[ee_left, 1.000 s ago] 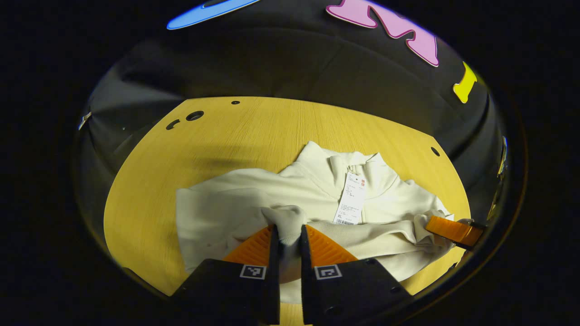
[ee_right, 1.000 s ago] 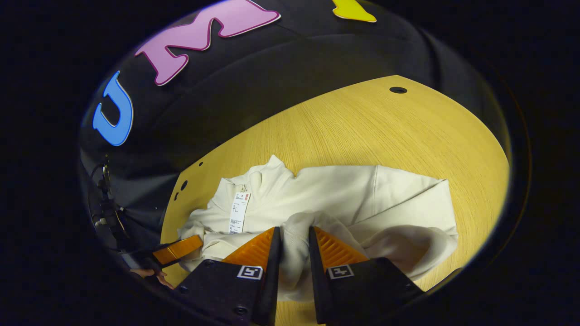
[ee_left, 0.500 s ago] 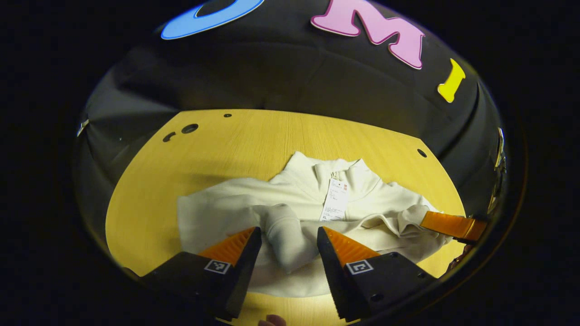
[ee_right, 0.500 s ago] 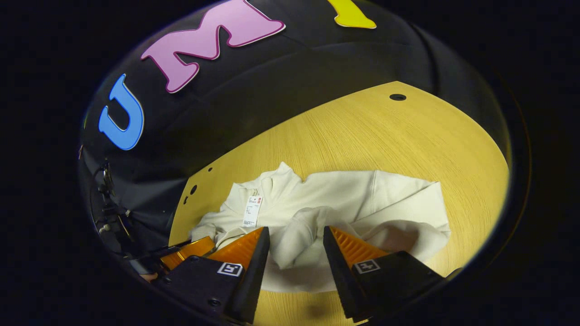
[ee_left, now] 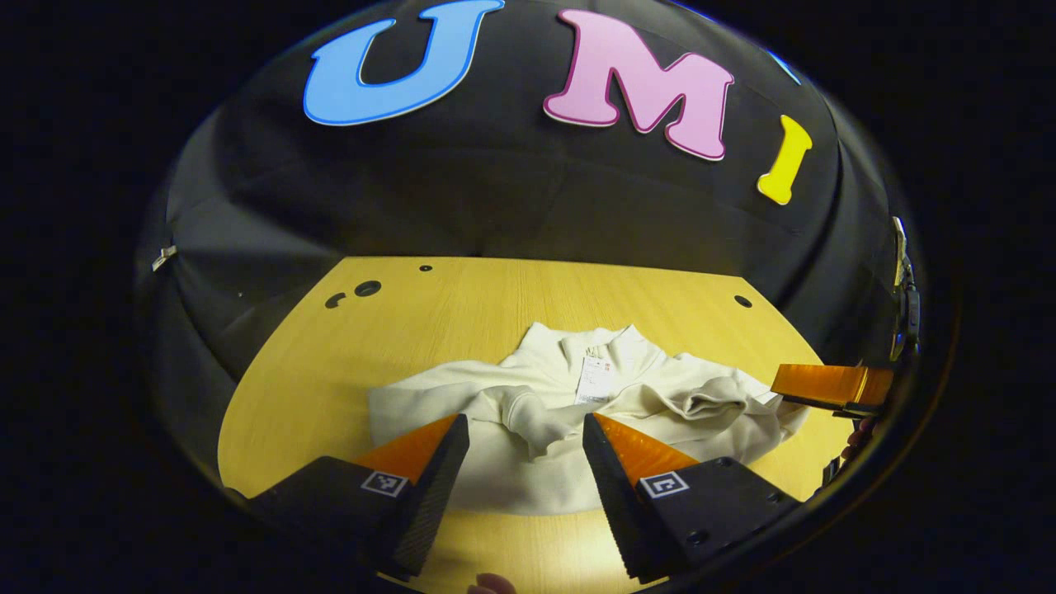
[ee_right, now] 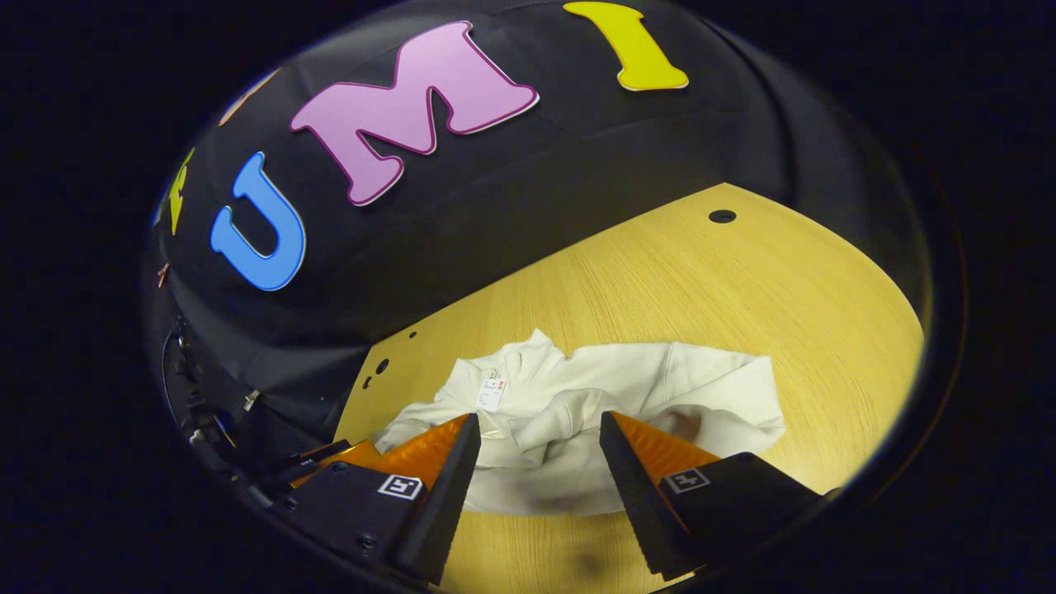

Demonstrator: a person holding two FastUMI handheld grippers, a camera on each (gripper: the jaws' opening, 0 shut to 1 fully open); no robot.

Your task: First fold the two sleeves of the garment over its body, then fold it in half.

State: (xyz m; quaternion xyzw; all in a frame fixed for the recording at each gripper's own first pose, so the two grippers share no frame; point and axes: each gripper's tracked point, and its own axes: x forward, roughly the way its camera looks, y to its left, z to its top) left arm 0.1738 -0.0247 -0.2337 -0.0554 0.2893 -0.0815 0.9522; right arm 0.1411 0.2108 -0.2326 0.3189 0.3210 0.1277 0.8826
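Garment point(ee_left: 569, 462) first: we see a cream top lying on the yellow wooden table point(ee_left: 462, 313), straight ahead of and below both claws. Its collar point(ee_left: 598, 342) is on the far side from us and its hem on the near side, so it points away from the claws, toward the black cloth wall. With both sleeves drawn in, it reads wider than it is deep, its long axis running across our view from side to side. A white tag point(ee_left: 592, 381) hangs at the collar.

Our left claw point(ee_left: 525, 437) is spread wide with nothing between its fingers; one sleeve point(ee_left: 528, 412) lies bunched on the body just beyond its tips. Our right claw point(ee_right: 539, 437) is likewise wide open and holding nothing, with the other sleeve point(ee_right: 569, 412) heaped just ahead of it. In the left gripper view the right claw's orange finger shows off to the right, just past the garment's edge.

We judge that the sleeves lie where they do because they have been laid over the body, and that the claws hang open above the near edge so that the hem can be reached next. The sleeves look rumpled, not flat, so the halfway fold may come out lumpy.
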